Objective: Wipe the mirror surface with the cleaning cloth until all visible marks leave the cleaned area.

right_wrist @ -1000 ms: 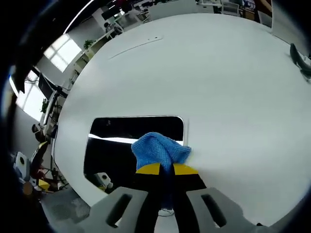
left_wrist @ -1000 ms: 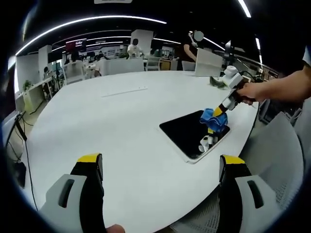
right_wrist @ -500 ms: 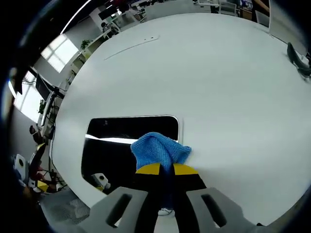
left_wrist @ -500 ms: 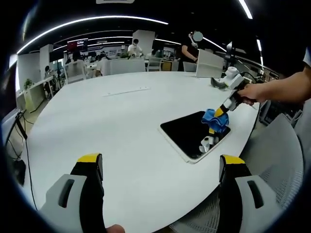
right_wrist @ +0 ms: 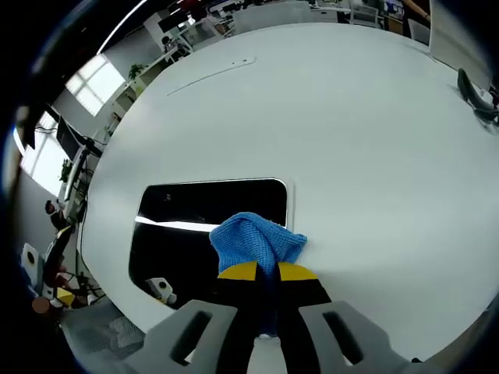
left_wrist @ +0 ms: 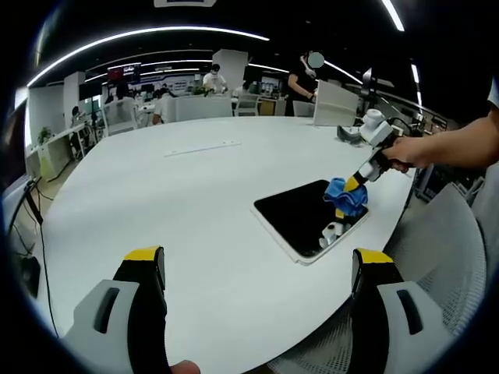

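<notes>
While the big white table (left_wrist: 195, 202) spreads wide across the room, a flat mirror (left_wrist: 300, 214) lies on it close to the table's near edge. The mirror has a dark shiny face and a thin white frame. In the right gripper view the mirror (right_wrist: 203, 226) shows a bright streak of light across its dark glass.

A gray chair (left_wrist: 452, 249) stands just off the table's edge, beside the mirror. Far behind the table there are desks and people in the room.

The left gripper (left_wrist: 257, 269) hangs over the table, well apart from the mirror. Its two yellow-tipped jaws stand wide apart with nothing between them.

The right gripper (right_wrist: 267, 271) is held by a hand (left_wrist: 405, 149) that reaches in over the table's edge. Its jaws are pinched tight on a blue cloth (right_wrist: 257, 240). The cloth (left_wrist: 345, 195) is bunched up and sits on the mirror, at the side nearest the hand.

A thin white strip (left_wrist: 201, 147) lies on the table, far from the mirror. A small dark thing (right_wrist: 475, 97) sits near the table's far edge; I cannot tell what it is.
</notes>
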{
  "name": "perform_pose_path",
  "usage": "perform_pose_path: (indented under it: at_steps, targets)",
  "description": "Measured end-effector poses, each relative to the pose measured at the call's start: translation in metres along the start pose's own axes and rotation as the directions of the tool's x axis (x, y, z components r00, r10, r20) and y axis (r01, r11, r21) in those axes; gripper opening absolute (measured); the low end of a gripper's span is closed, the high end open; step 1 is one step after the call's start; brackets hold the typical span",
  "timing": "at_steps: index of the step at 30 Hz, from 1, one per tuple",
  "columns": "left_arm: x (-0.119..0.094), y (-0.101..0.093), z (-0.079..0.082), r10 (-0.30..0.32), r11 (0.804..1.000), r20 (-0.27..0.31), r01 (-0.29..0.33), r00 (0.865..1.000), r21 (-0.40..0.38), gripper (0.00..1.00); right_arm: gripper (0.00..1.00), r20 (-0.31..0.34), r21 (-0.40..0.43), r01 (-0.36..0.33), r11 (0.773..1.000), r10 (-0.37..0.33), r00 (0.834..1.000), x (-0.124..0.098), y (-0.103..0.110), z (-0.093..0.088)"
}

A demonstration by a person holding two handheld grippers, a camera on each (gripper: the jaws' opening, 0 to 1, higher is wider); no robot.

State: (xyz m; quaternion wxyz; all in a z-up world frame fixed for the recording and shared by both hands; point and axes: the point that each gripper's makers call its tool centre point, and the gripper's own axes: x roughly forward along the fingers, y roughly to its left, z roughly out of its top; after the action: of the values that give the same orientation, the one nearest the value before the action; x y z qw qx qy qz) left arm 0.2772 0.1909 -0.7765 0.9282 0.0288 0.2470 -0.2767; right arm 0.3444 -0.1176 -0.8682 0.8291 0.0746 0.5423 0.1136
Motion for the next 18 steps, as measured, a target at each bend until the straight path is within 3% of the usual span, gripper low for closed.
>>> perform_pose_path:
  at_steps: [18]
  targets:
    - [0.000,-0.004,-0.005,-0.015,1.000,-0.003,0.015,1.000,0.001,0.99,0.02,0.008,0.025,0.007,1.000,-0.007,1.000,-0.011,0.004,-0.020]
